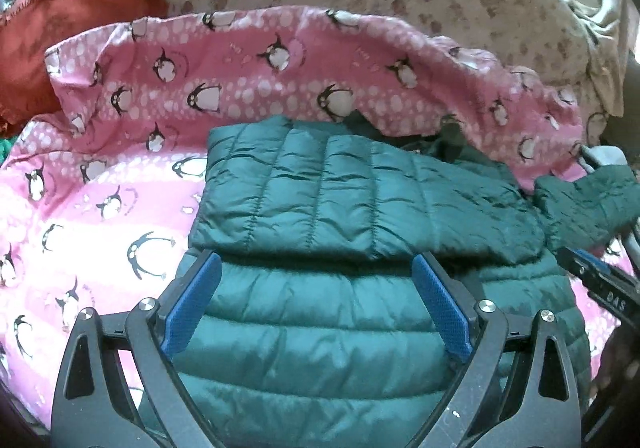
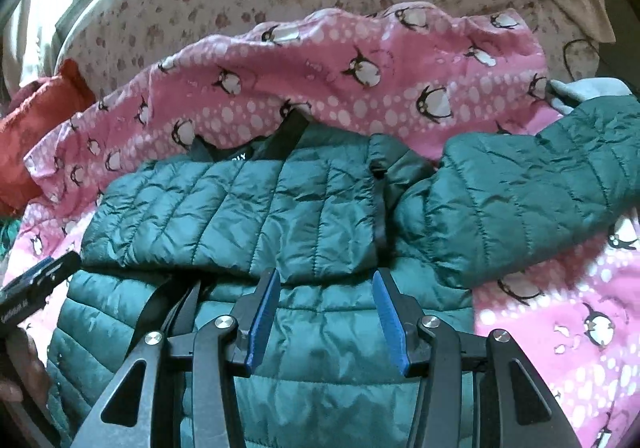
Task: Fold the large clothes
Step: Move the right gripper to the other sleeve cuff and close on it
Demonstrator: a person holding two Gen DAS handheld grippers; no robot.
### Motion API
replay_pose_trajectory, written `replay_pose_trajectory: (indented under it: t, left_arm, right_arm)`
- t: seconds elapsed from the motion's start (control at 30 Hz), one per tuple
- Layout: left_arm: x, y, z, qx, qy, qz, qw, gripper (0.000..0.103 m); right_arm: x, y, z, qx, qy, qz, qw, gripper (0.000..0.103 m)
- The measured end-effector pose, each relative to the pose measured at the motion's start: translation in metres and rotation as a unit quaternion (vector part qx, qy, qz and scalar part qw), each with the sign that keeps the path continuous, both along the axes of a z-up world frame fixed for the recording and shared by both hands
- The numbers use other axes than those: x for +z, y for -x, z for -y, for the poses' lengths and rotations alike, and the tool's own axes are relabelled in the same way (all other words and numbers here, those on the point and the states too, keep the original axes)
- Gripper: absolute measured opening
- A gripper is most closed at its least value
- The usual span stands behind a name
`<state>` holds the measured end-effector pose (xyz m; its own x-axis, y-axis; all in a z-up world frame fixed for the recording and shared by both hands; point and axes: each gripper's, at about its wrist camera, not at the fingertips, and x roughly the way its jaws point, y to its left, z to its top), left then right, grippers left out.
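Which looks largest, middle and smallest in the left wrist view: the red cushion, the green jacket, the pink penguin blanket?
1. Pink penguin blanket, spreading widest.
2. Green jacket, though its nearness to the camera inflates it.
3. Red cushion, partly cut off at the edge, so its full size is unsure.

Right gripper [image 2: 325, 280] spread wide above green puffer jacket [image 2: 240, 208], gripping nothing. One sleeve [image 2: 520, 184] stretched right over pink penguin blanket [image 2: 360, 60]. Left gripper [image 2: 36, 288] at left edge, possibly touching jacket.
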<state>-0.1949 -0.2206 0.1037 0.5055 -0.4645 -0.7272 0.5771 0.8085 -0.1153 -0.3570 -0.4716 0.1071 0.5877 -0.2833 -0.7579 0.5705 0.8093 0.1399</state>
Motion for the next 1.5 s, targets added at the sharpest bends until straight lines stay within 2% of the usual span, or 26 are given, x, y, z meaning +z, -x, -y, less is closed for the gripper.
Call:
replay_pose_trajectory:
  t: [0.07, 0.13, 0.3, 0.43, 0.73, 1.07, 1.3, 1.5]
  left_arm:
    - [0.003, 0.006, -0.001, -0.004, 0.007, 0.001, 1.0000, 0.096]
    - [0.005, 0.011, -0.002, -0.007, 0.013, 0.001, 0.9999, 0.096]
    - [0.007, 0.023, -0.002, -0.014, 0.021, -0.008, 0.9996, 0.096]
    - [0.005, 0.028, -0.004, -0.017, 0.029, -0.022, 0.9992, 0.096]
    - [-0.003, 0.034, -0.015, 0.000, 0.084, -0.086, 0.9928, 0.096]
    - [-0.001, 0.034, -0.018, 0.003, 0.081, -0.081, 0.9934, 0.096]
    - [-0.003, 0.028, -0.020, 0.014, 0.077, -0.080, 0.9937, 0.096]
    - [-0.007, 0.025, -0.026, 0.024, 0.080, -0.089, 0.9925, 0.096]
  right_arm:
    - [0.002, 0.004, 0.003, 0.000, -0.003, 0.000, 1.000, 0.048]
    - [0.004, 0.009, 0.007, 0.001, -0.007, 0.002, 1.000, 0.057]
    - [0.012, 0.023, 0.016, -0.006, -0.004, 0.010, 1.000, 0.061]
    - [0.017, 0.036, 0.029, -0.013, -0.010, 0.014, 1.000, 0.072]
    - [0.012, 0.071, 0.069, -0.064, -0.020, 0.005, 0.998, 0.072]
    - [0.029, 0.112, 0.141, -0.155, 0.002, 0.004, 0.988, 0.072]
    - [0.041, 0.143, 0.196, -0.214, 0.009, 0.012, 0.977, 0.072]
    - [0.054, 0.173, 0.243, -0.271, 0.001, 0.037, 0.962, 0.072]
